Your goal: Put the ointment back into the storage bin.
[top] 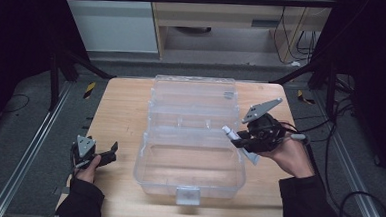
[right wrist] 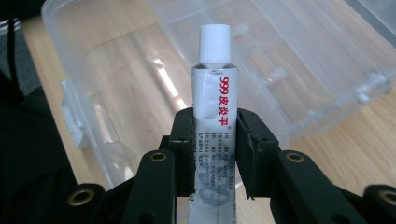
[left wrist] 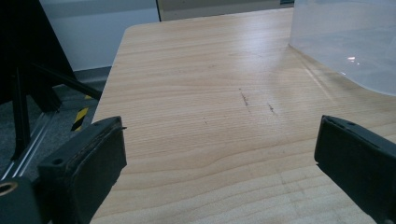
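A clear plastic box (top: 189, 181) stands open in the middle of the wooden table, its lid (top: 194, 96) laid back flat behind it. My right gripper (top: 243, 139) is shut on a white tube (right wrist: 213, 100) with a white cap and red lettering. It holds the tube (top: 231, 134) above the box's right wall, cap pointing toward the inside of the box (right wrist: 116, 88). My left gripper (top: 107, 153) rests at the table's left front, open, nothing between its pads (left wrist: 88, 163). A corner of the box (left wrist: 345, 42) shows at the upper right of the left gripper view.
The wooden table (top: 123, 110) has bare wood to the left of the box and a narrower strip to its right. A white latch (top: 187, 195) sits on the box's front wall. Black frame legs (top: 83, 62) and cables (top: 330, 125) surround the table on the floor.
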Demonstrator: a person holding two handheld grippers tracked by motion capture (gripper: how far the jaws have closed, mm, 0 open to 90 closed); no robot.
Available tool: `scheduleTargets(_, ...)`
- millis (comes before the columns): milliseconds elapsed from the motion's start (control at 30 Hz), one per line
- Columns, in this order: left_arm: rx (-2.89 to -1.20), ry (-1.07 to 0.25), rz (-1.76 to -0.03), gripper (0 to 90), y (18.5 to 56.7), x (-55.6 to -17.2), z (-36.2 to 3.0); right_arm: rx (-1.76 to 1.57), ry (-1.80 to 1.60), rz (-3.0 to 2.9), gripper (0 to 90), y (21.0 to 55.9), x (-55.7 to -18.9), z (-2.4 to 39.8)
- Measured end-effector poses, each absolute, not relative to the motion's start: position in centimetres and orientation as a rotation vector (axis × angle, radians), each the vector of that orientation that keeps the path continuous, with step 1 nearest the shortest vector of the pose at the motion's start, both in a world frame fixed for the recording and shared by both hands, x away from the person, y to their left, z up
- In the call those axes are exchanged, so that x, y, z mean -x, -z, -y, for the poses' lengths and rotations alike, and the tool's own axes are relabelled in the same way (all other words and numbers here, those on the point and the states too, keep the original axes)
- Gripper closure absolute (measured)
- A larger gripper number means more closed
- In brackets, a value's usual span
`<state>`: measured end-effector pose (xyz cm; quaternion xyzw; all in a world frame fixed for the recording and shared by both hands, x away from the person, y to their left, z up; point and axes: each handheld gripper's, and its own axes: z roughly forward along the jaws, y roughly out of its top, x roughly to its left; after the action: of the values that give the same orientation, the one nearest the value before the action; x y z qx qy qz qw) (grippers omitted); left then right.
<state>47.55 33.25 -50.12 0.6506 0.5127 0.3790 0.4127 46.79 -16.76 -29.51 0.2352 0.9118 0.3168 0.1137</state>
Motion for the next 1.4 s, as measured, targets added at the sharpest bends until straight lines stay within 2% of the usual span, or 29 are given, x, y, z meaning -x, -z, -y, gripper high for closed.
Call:
scheduleTargets(533,-1.634,-0.950,-1.289,1.6,50.1,-47.6,-33.3,-0.486,-0.828,-2.867,69.5,30.7,-47.8,12.7)
scheduleTargets(1400,-1.635,-0.950,-1.288,1.6,50.1,-47.6,-33.3,-0.195,-0.506,-3.053,69.6,37.3,-48.1,8.7)
